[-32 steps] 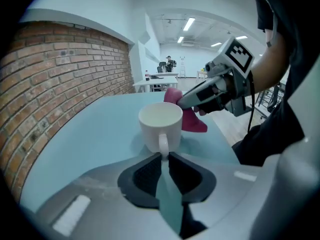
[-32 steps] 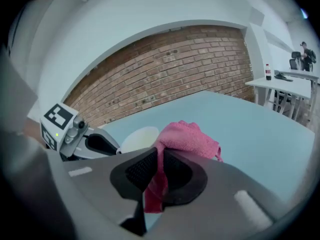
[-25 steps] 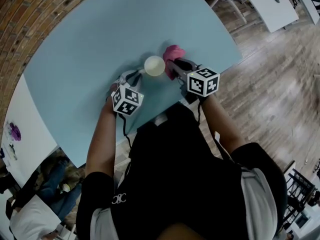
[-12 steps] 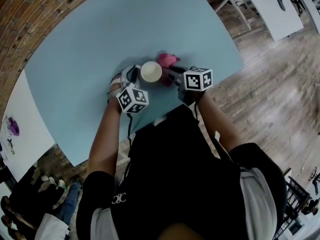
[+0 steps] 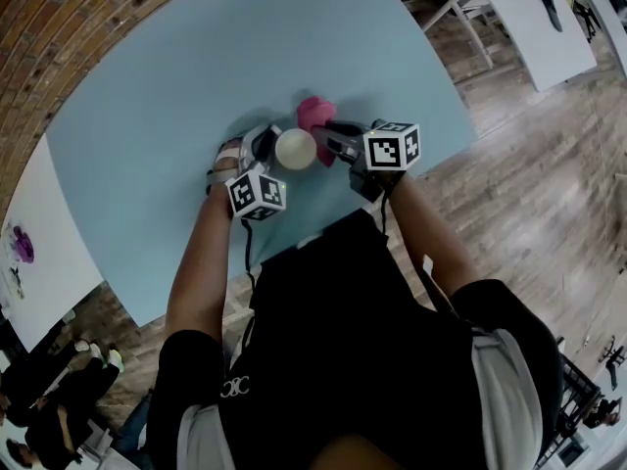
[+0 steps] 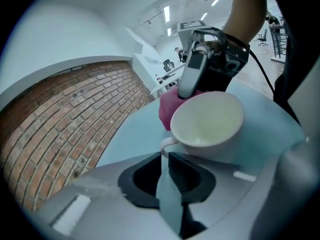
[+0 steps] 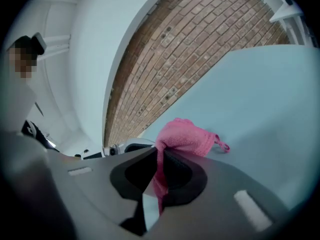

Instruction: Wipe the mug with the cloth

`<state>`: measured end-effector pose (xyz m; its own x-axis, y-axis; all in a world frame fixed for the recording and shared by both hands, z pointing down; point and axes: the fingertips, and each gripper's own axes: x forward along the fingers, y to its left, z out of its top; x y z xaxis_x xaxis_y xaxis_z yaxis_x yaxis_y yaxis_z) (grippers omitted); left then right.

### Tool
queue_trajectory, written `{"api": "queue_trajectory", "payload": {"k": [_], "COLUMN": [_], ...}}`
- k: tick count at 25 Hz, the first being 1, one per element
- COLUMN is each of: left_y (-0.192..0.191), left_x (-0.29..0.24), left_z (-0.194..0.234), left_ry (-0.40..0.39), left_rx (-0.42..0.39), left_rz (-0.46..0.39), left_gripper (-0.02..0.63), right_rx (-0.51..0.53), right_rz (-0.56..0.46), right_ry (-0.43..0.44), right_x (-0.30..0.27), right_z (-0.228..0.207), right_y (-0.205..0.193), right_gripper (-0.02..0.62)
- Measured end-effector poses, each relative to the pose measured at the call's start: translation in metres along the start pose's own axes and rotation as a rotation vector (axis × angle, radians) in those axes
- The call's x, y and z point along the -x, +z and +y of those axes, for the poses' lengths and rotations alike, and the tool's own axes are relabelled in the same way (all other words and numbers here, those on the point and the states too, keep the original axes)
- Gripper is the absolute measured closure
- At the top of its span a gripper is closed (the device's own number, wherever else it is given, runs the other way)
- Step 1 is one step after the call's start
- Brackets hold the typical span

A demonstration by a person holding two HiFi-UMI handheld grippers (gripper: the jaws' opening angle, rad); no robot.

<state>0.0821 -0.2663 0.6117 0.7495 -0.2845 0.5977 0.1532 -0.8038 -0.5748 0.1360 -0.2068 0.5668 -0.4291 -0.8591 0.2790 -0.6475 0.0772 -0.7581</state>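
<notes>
A cream mug (image 5: 294,149) is held a little above the light blue table (image 5: 167,76). My left gripper (image 5: 265,146) is shut on its handle (image 6: 168,143). In the left gripper view the mug (image 6: 207,122) tilts its mouth toward the camera, just past my left gripper (image 6: 165,156). My right gripper (image 5: 323,135) is shut on a pink cloth (image 5: 313,113), which sits against the mug's far right side. In the right gripper view a fold of the pink cloth (image 7: 186,136) is pinched in my right gripper (image 7: 159,159) and the rest bunches beyond the tips.
The table's near edge (image 5: 323,225) runs just in front of the person's body. A brick surface (image 5: 59,27) borders the table on the far left. White tables (image 5: 534,13) stand on the wooden floor (image 5: 529,194) to the right.
The right gripper has carried the pink cloth left, closer against the mug. The left gripper has rolled with the mug, which sits slightly nearer in the picture.
</notes>
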Motion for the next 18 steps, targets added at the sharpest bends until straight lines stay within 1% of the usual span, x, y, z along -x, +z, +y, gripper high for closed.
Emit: {"api": "queue_trajectory", "payload": {"k": [2,5,9,10,11,13,15,16,17,18], "left_y": [0.001,0.002,0.004,0.001,-0.004,-0.015,-0.011,-0.005,0.003,0.010], "left_x": [-0.001,-0.001,0.014,0.021,0.027,0.040,0.056,0.063,0.068,0.069], "left_z": [-0.001,0.001,0.011,0.011,0.009,-0.003,-0.018,-0.026,-0.034,-0.043], "left_ry": [-0.007,-0.017,0.030,0.029,0.012,-0.062,-0.156,-0.198,-0.230,-0.250], "left_rx": [0.008,0.045,0.163,0.204,0.252,0.384,0.532,0.590,0.626,0.640], "left_rz": [-0.015,-0.028,-0.092,-0.099,-0.099,-0.108,-0.148,-0.174,-0.197,-0.209], "left_gripper": [0.552,0.552,0.555,0.538,0.512,0.464,0.392,0.352,0.331,0.302], "right_rx": [-0.039,-0.102,-0.120,-0.118,-0.115,-0.102,-0.082,-0.074,-0.063,-0.045], "right_rz": [0.022,0.005,-0.011,-0.005,0.002,0.013,0.020,0.023,0.027,0.034], "right_ry": [-0.039,-0.064,-0.071,-0.070,-0.069,-0.074,-0.089,-0.095,-0.099,-0.105], "right_x": [-0.001,0.003,0.007,0.008,0.008,0.008,0.007,0.007,0.006,0.006], "right_z": [-0.015,-0.025,-0.027,-0.027,-0.027,-0.028,-0.030,-0.030,-0.028,-0.025], "right_y": [-0.015,-0.025,-0.026,-0.028,-0.029,-0.029,-0.029,-0.029,-0.028,-0.027], "right_gripper": [0.555,0.555,0.555,0.555,0.554,0.555,0.555,0.554,0.555,0.554]}}
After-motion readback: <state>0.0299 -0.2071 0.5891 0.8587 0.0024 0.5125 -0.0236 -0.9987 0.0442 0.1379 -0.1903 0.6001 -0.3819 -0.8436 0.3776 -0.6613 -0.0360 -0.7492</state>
